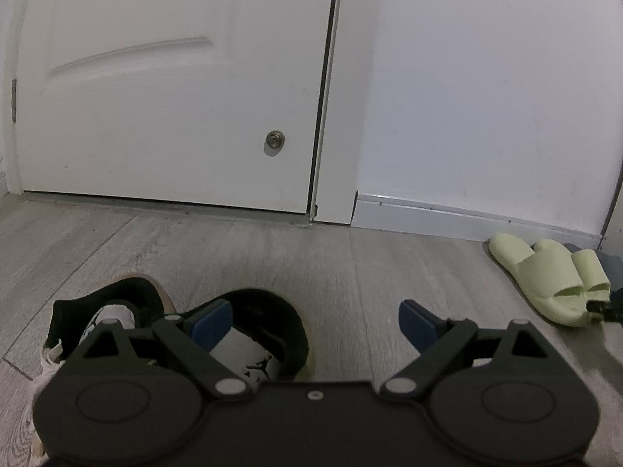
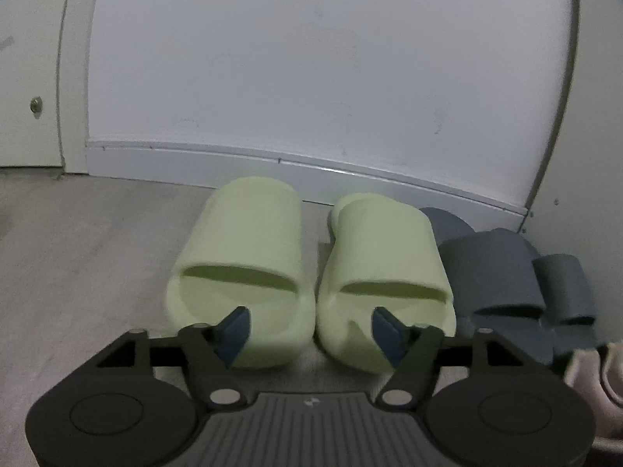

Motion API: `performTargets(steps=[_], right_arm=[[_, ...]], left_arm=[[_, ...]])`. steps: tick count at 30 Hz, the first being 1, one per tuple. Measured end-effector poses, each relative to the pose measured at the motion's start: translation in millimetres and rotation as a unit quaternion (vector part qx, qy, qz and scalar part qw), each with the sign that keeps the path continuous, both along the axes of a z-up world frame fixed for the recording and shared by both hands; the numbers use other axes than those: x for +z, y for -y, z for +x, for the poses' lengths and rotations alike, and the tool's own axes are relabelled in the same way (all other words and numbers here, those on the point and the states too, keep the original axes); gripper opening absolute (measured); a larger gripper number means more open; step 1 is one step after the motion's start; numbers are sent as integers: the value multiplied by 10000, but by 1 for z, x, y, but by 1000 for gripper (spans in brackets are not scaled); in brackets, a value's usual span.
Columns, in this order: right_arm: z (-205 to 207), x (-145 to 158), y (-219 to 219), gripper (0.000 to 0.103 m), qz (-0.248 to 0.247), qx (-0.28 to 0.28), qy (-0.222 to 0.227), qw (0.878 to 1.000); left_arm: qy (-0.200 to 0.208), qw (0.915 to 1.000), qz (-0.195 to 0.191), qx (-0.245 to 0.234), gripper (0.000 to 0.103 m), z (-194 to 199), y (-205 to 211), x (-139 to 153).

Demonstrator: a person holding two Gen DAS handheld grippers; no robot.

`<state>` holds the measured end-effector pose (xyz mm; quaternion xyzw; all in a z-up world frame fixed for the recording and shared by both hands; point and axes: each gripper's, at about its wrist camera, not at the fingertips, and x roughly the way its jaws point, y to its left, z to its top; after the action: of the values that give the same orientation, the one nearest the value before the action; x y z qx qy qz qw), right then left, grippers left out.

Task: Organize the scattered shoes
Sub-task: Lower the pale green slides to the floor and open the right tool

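both grippers (image 1: 315,325) (image 2: 309,336) low, spread.

This is a home, likely an entryway or hallway: a white panelled door (image 1: 175,85) with a hinge, a white wall (image 1: 486,97) and baseboard (image 2: 272,171), grey wood-look plank floor (image 1: 272,257), and household footwear, pale green slides (image 2: 307,272), grey slides (image 2: 506,272) and sneakers (image 1: 257,334), on the floor.

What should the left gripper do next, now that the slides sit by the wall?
Probably ease the open left gripper down and left onto the collar of the nearer black high-top sneaker. The two sneakers stand mid-floor, away from the wall, while the pale green foam slides and grey slides already line the white baseboard.
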<state>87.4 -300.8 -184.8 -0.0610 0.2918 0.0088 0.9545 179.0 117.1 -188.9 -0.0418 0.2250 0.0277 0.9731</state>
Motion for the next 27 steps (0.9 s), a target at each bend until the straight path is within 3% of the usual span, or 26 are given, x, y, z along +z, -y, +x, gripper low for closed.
performTargets(steps=[8,13,23,27], right_arm=[[-63,5,-11,86,1029,-717,-77,9921],[-93,5,-35,99,1576,-734,-187,9846],[-109,19,-98,103,1665,-716,-336,9829],[-118,19,-123,103,1398,-467,-332,9885]], left_arm=[[122,9999,-68,90,94,-4,-5,4],[227,9994,-168,184,94,-8,-10,8],[552,9954,-415,660,94,-25,-28,24],[696,9877,-808,1143,95,-34,-49,30]])
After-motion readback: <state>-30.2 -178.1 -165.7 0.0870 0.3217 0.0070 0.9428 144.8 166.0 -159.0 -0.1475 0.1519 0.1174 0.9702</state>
